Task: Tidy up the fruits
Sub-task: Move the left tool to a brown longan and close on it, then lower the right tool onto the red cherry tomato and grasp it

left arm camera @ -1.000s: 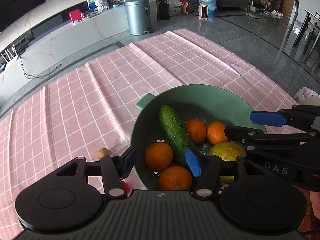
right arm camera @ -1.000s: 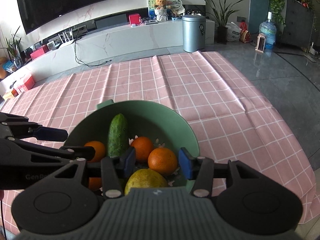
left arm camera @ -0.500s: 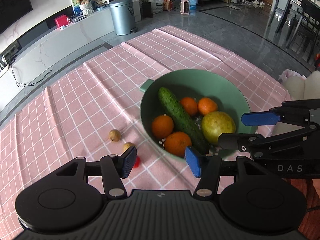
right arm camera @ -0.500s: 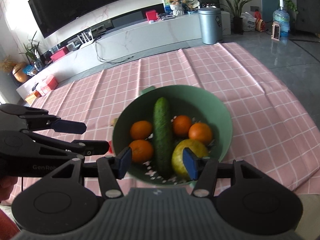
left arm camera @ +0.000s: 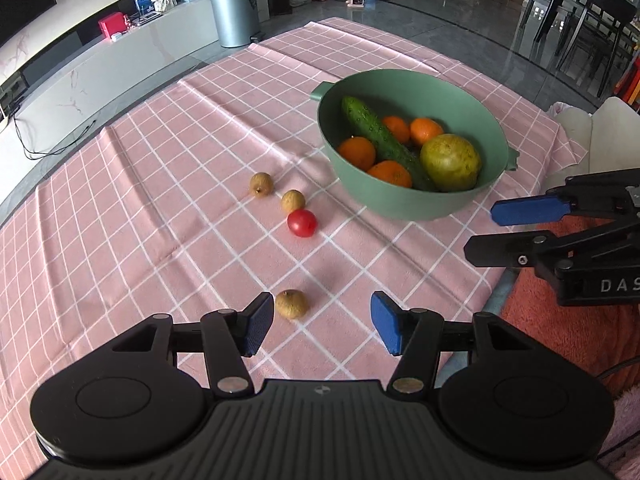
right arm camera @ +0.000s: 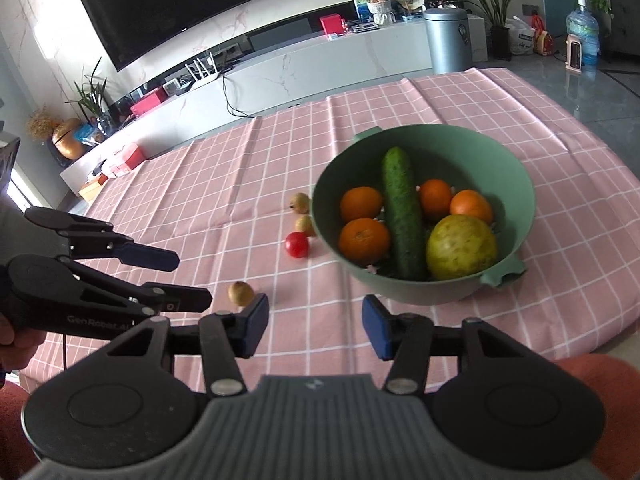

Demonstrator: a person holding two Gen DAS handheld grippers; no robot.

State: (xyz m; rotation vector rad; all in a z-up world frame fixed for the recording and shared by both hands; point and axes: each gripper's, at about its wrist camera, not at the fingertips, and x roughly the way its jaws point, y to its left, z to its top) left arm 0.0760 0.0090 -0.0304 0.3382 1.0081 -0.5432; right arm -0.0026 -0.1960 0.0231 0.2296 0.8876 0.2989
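Note:
A green bowl [left arm camera: 404, 82] [right arm camera: 524, 184] on the pink checked cloth holds a cucumber [left arm camera: 380, 138], several oranges [left arm camera: 357, 153] and a yellow-green pear [left arm camera: 450, 162]. Left of it on the cloth lie a red cherry tomato [left arm camera: 302, 223] [right arm camera: 297, 244] and three small brown longans [left arm camera: 261, 184] [left arm camera: 293, 201] [left arm camera: 291, 303]. My left gripper [left arm camera: 316, 322] is open and empty, just behind the nearest longan [right arm camera: 241, 293]. My right gripper [right arm camera: 312, 320] is open and empty, near the table's front edge, in front of the bowl.
The pink tablecloth [left arm camera: 160, 184] covers the table; its near edge lies by my right gripper. A TV cabinet [right arm camera: 320, 64] and a metal bin [right arm camera: 447, 40] stand beyond the far edge. A coral cushion [left arm camera: 560, 320] lies at the lower right.
Both grippers have pulled back from over the bowl toward the table's front edge. The tomato and the longans have come into view. Both stay open and empty.

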